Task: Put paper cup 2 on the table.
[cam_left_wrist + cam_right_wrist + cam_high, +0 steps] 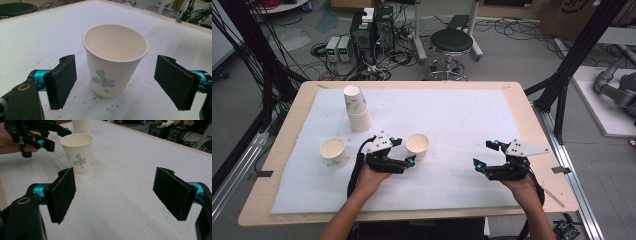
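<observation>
Left gripper [113,82] is released, jaws wide either side of the white floral paper cup [114,61], not touching, mid-pad toward your near edge. Cup's light, thin-walled, crushable: you grip mid-wall, gently. Right gripper [117,195] gapes empty.

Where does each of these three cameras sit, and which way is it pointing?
High view: above the person's side, looking forward and down on the table; both forearms and grippers show.
Left gripper view: rides the left gripper, facing the flowered cup between its open jaws.
Right gripper view: rides the right gripper, looking across the white mat at that cup.
All three views share the flowered cup.
</observation>
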A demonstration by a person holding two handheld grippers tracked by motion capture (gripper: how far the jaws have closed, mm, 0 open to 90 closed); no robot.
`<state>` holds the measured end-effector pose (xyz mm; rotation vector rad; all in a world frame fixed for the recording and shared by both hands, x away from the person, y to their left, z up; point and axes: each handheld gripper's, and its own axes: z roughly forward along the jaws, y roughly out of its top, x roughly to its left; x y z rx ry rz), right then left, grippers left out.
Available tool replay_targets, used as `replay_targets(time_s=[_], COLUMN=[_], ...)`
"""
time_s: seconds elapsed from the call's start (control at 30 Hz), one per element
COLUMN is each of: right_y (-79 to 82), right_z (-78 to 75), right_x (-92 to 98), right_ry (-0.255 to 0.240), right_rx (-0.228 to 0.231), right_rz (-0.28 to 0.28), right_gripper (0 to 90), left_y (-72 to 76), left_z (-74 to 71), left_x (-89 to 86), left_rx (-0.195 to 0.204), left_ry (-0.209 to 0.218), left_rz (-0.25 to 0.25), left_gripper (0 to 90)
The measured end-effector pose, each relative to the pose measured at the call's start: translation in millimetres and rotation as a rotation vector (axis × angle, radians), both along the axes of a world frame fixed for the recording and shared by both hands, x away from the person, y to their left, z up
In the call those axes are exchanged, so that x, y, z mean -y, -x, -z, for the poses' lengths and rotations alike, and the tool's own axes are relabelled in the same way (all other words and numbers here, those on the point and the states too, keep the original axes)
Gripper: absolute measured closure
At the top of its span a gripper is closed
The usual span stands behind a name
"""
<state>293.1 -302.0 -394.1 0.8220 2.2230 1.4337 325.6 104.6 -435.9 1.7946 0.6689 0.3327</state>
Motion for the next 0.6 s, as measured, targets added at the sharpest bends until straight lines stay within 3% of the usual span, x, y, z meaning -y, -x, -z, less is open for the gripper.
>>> replay_targets(time_s=[0.1, 0.23, 0.6], right_y=[0.4, 1.9, 9.5], right_z=[-0.3, -0.9, -7.7], right_x=[0.0, 0.9, -1.5], right_ry=[0.003, 0.013, 0.026], right_rx=[0.001, 0.006, 0.029], right_rz=[0.007, 0.015, 0.067], right_gripper=[18.9, 18.9, 18.9], left_y=[5.4, 10.4, 27.4], left_z=[-4.9, -9.7, -19.8], left_x=[-8.8, -20.8, -44.6], left_rx=[0.021, 0.057, 0.116], left_ry=[0.016, 0.073, 0.114], left_rz=[0.011, 0.001, -0.057], left_gripper=[18.0, 18.0, 17.5])
